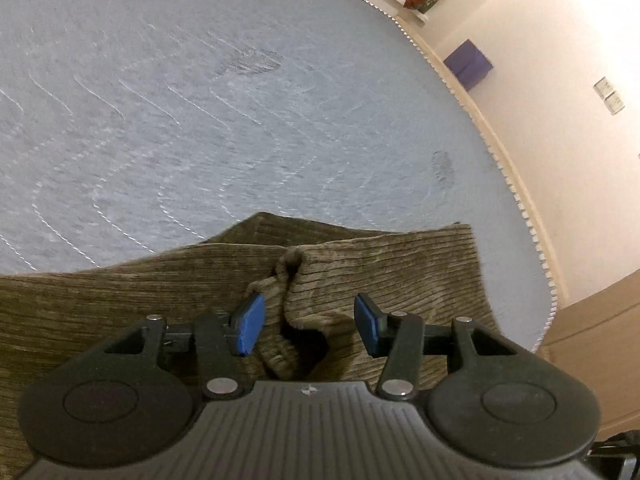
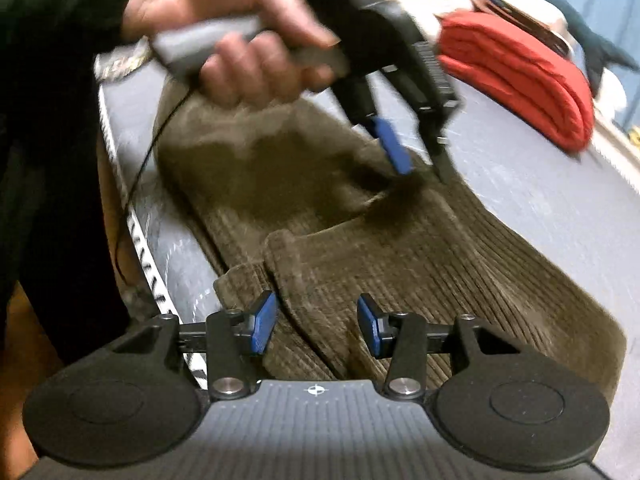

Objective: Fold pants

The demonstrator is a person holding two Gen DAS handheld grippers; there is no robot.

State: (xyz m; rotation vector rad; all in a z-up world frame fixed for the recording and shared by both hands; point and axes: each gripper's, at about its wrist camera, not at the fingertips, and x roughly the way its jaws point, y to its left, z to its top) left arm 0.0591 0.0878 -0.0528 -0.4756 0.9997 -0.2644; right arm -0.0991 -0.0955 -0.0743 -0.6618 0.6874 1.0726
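Olive-brown corduroy pants [image 1: 400, 264] lie flat on a grey-blue quilted mattress [image 1: 240, 120]. My left gripper [image 1: 308, 326] hovers low over them, open, with a raised fold of the cloth between its blue pads but not pinched. In the right wrist view the pants [image 2: 440, 260] run away from the camera. My right gripper [image 2: 316, 328] is open above two overlapping cloth edges near the mattress side. Farther along the pants, a hand [image 2: 248, 52] holds the left gripper [image 2: 420, 164], tips down on the cloth.
A folded red cloth [image 2: 520, 80] lies on the mattress [image 2: 540, 200] beyond the pants. The mattress edge [image 1: 516, 200] curves on the right, with a cream wall and a purple box [image 1: 468, 62] behind. A dark sleeve [image 2: 48, 80] fills the left side.
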